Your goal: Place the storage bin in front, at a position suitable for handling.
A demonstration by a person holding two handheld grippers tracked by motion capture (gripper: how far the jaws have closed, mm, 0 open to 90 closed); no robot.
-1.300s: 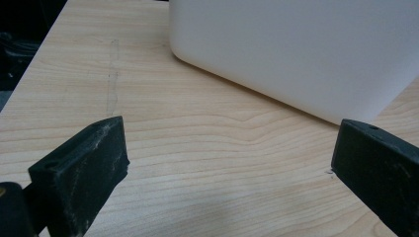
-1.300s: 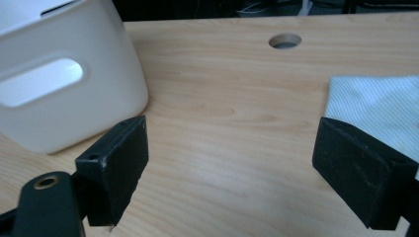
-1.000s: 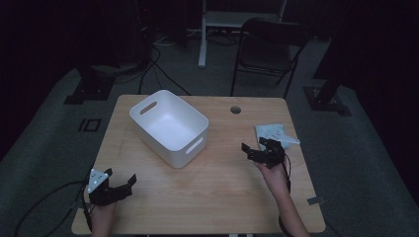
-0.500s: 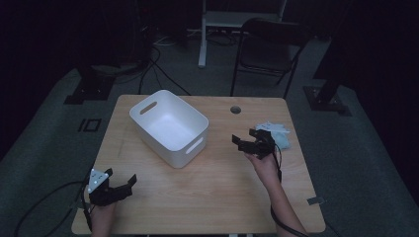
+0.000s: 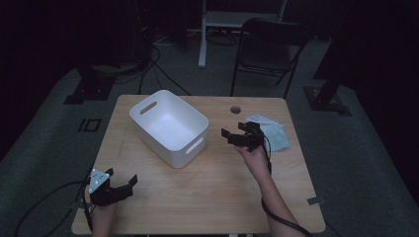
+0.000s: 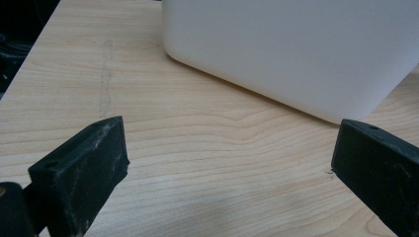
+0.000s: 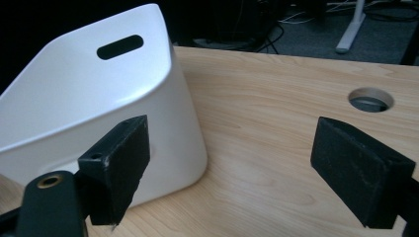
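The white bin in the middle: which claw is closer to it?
The right. The right claw hovers just beside the white bin's near-right end, jaws open. The left claw sits farther off, near the table's front-left corner, also open.

The right claw [image 5: 238,138] hides part of the pale cloth [image 5: 276,137] behind it.

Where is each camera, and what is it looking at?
High view: sits above the person's side, looking forward and down on the wooden table; both forearms, the left gripper and the right gripper show.
Left gripper view: rides on the left gripper, looking low across the table at the white bin; its two black jaws show, wide apart.
Right gripper view: rides on the right gripper, facing the bin's handle end and the table's round hole; its jaws show, apart.
All three views share the bin and table.
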